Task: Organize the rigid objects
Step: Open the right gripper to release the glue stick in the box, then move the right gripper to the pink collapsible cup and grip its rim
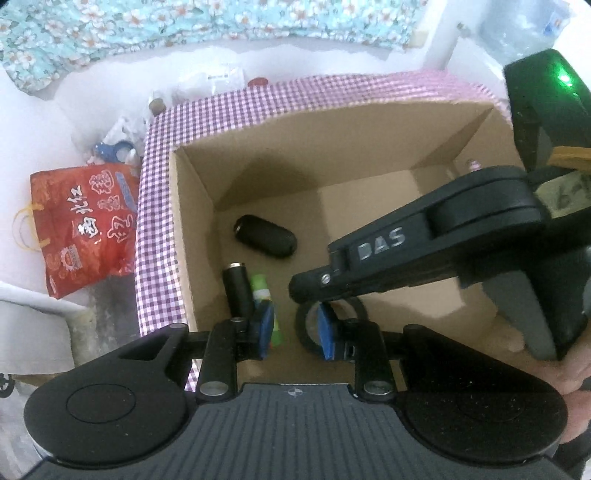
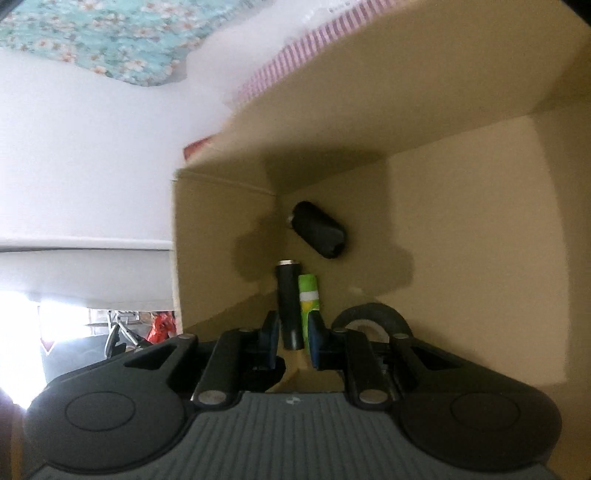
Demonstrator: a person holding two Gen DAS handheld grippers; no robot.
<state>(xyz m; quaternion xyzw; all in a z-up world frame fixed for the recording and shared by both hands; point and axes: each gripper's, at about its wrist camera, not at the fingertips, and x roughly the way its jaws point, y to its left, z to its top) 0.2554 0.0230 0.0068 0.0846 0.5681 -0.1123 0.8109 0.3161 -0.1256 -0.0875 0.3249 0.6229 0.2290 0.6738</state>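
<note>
A cardboard box [image 1: 192, 229] with purple checked trim holds a black oval case [image 1: 265, 238], a black cylinder [image 1: 238, 291], a green tube [image 1: 263, 295] and a black tape roll [image 1: 306, 328]. My left gripper [image 1: 295, 330] is open and empty above the box's near edge. My right gripper [image 2: 292, 341] reaches down inside the box, seen from the left wrist as a black arm [image 1: 424, 251]. Its jaws stand apart, just above the black cylinder [image 2: 289, 302] and green tube [image 2: 309, 299], gripping nothing. The oval case [image 2: 319, 229] and tape roll [image 2: 373, 314] lie nearby.
A red printed bag [image 1: 85, 221] lies left of the box on the white surface. Small items, among them a blue ring tool [image 1: 114, 149] and a white packet [image 1: 218, 79], sit behind the box. A floral cloth [image 1: 207, 22] runs along the back.
</note>
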